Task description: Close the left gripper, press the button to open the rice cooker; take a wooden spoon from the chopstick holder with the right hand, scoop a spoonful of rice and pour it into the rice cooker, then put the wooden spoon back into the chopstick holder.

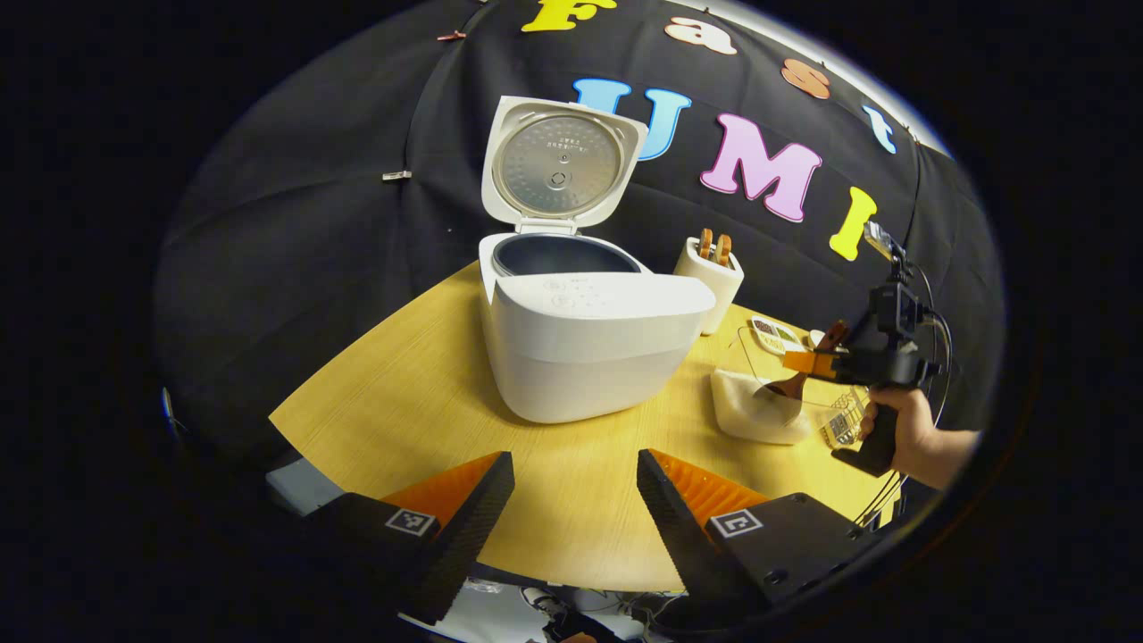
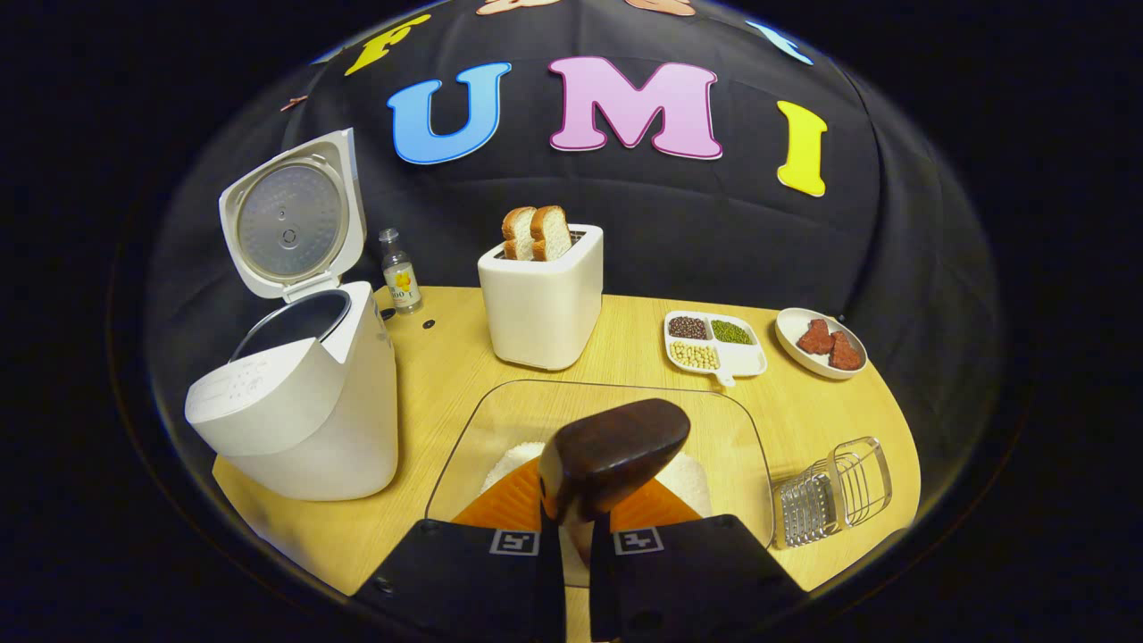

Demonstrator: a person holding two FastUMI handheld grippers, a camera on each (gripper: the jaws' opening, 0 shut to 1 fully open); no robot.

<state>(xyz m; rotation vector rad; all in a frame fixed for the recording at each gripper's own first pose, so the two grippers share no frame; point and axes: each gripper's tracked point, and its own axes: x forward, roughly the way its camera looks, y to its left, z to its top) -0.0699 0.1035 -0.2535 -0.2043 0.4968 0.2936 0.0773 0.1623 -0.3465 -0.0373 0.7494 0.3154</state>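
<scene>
The wooden spoon (image 2: pixel 614 455) stood clamped in my right claw (image 2: pixel 576 527), its bowl end hanging over the rice (image 2: pixel 692 478) in the clear container (image 2: pixel 759 464) directly below. The open rice cooker (image 2: pixel 295 402) sat to that claw's left on the desk (image 2: pixel 625 357). My left claw (image 1: pixel 571 500) hovered with its fingers apart, empty, facing the cooker.

Left gripper (image 1: pixel 576 496): black housings carried square coded tags, serrated fingers (image 1: pixel 473 527). Right gripper (image 2: pixel 571 536): matching tags; black pistol grip, trailing cables.

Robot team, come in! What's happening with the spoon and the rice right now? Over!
Left gripper open, idle over table. Right gripper shut on spoon, over rice bowl. Cooker lid up, path looks clear.
</scene>
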